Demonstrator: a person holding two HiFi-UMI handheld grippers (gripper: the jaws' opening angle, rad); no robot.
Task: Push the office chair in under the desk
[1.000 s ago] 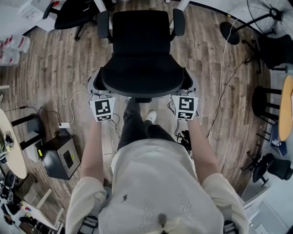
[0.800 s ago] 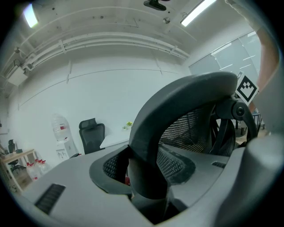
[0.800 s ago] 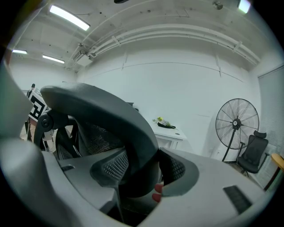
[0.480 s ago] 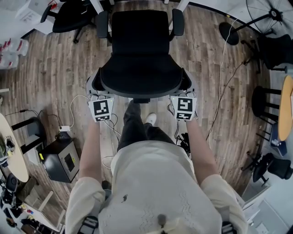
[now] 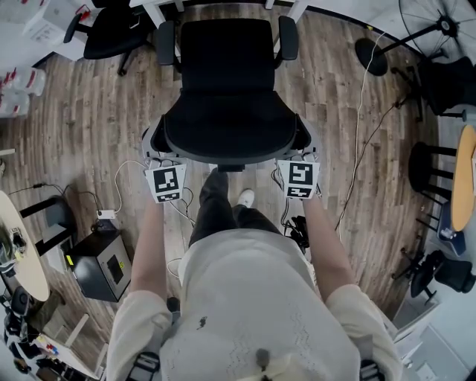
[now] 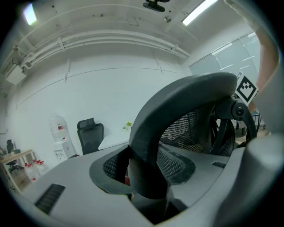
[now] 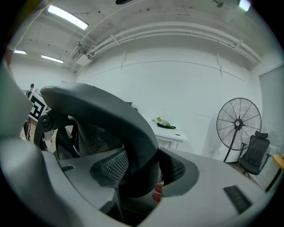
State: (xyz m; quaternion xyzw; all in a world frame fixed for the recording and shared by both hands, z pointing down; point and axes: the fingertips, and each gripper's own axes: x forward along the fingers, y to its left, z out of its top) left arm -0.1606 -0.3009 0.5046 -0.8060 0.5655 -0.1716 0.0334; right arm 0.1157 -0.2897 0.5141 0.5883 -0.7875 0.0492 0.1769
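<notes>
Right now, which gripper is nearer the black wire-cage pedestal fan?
Right. The right gripper clamps the black mesh office chair at its backrest edge toward the black wire-cage pedestal fan; the left gripper clamps the opposite edge, farther away.

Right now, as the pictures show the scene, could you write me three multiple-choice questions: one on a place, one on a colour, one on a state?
1. Where does the left gripper hold the office chair?
A. on an armrest
B. on the backrest rim
C. on the wheeled base

2. What colour is the seat?
A. black
B. white
C. red

3. How is the right gripper?
A. open in free air
B. shut on a cable
C. shut on the backrest rim

Answers:
1 B: the left gripper view shows the curved rim running between its jaws.
2 A: the head view shows a black seat against the wooden floor.
3 C: in the right gripper view the rim fills the gap between the jaws.
</notes>
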